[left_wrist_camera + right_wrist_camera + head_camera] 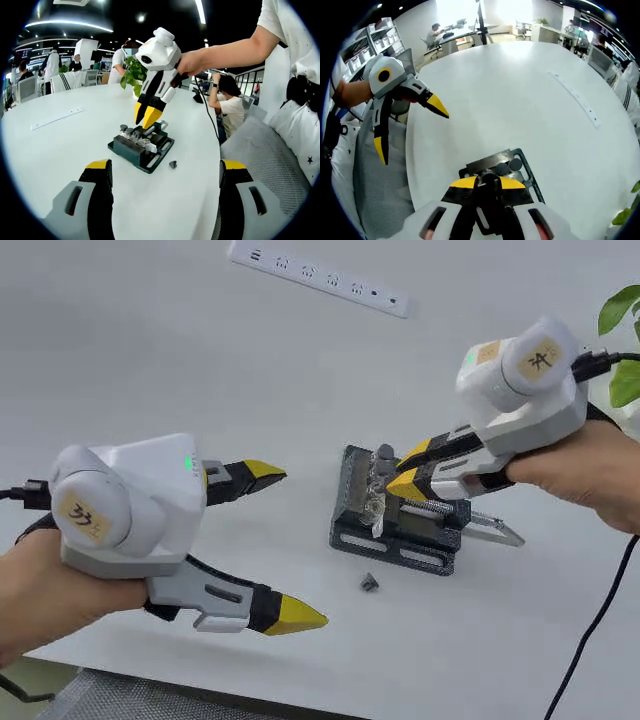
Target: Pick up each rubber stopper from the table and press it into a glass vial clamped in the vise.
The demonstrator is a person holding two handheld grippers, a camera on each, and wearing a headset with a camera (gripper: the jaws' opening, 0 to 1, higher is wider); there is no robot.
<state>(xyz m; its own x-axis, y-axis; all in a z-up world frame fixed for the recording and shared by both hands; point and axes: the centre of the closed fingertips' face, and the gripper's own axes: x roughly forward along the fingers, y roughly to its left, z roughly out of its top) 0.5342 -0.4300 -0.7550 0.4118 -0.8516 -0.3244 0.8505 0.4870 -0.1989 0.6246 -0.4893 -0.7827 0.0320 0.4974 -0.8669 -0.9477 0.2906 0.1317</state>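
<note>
A dark vise (398, 540) (134, 151) (481, 164) stands on the white table and clamps a row of glass vials (376, 502) (131, 133), some capped with grey stoppers (385, 452) (515, 163). My right gripper (408, 470) (144, 117) (488, 183) hovers just over the vials, shut on a dark rubber stopper (488, 179). One loose stopper (369, 582) (173, 164) lies on the table in front of the vise. My left gripper (285, 545) (166, 166) (411, 134) stands wide open and empty, left of the vise.
A white power strip (320, 278) (57, 119) (575, 97) lies at the far side of the table. A green plant (622, 340) (132, 75) stands at the right edge. A black cable (600, 620) hangs from the right gripper. The table's near edge runs below the left gripper.
</note>
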